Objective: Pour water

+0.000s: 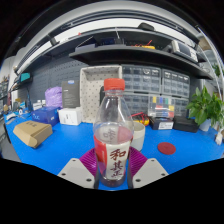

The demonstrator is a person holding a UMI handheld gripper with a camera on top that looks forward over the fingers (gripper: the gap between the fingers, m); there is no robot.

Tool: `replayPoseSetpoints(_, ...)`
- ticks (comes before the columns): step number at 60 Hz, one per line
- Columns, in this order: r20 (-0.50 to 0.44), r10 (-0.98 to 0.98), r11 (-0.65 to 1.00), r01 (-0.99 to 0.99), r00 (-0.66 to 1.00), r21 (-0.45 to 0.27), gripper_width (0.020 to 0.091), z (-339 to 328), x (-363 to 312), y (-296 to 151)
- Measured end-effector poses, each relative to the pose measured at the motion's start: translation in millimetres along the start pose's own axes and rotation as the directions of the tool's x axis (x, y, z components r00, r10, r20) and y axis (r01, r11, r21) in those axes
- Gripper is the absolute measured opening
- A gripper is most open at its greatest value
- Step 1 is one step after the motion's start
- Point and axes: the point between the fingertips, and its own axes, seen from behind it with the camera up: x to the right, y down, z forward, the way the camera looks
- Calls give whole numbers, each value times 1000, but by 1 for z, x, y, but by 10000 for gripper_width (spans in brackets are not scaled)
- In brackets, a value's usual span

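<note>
A clear plastic bottle [113, 135] with a red cap and a white label with red characters stands upright between my fingers, held above the blue table [60, 145]. My gripper [112, 165] is shut on the bottle, both magenta pads [92, 160] pressing its lower sides. Just behind the bottle, a pale cup [138, 132] stands on the table, partly hidden by it. A red bottle cap or lid [166, 148] lies on the table to the right of the cup.
A tan bread-like object [32, 133] lies at the left. A purple container [53, 97], white boxes [70, 115] and a patterned carton [98, 95] line the back. A clear box [160, 106], a dark tray [185, 124] and a green plant [207, 105] stand right. Shelves run overhead.
</note>
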Motion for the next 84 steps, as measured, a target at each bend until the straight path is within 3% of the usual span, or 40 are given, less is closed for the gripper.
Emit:
replayPoseSetpoints(10, 36, 115, 992, -113, 993, -51, 382, 0, -30, -4)
replayPoseSetpoints(23, 61, 456, 886, -447, 888, -122, 384, 36, -84, -36)
replayPoseSetpoints(32, 40, 758, 649, -747, 651, -144, 383, 62, -89, -71)
replayPoseSetpoints(41, 9, 955, 293, -941, 296, -170, 383, 83, -89, -91)
replayPoseSetpoints(52, -36, 999, 15, -983, 21, -184, 383, 105, -88, -97)
replayPoseSetpoints(69, -11, 903, -427, -892, -431, -151, 385, 119, -66, -128)
replayPoseSetpoints(84, -21, 911, -411, -901, -412, -142, 381, 118, -55, -127)
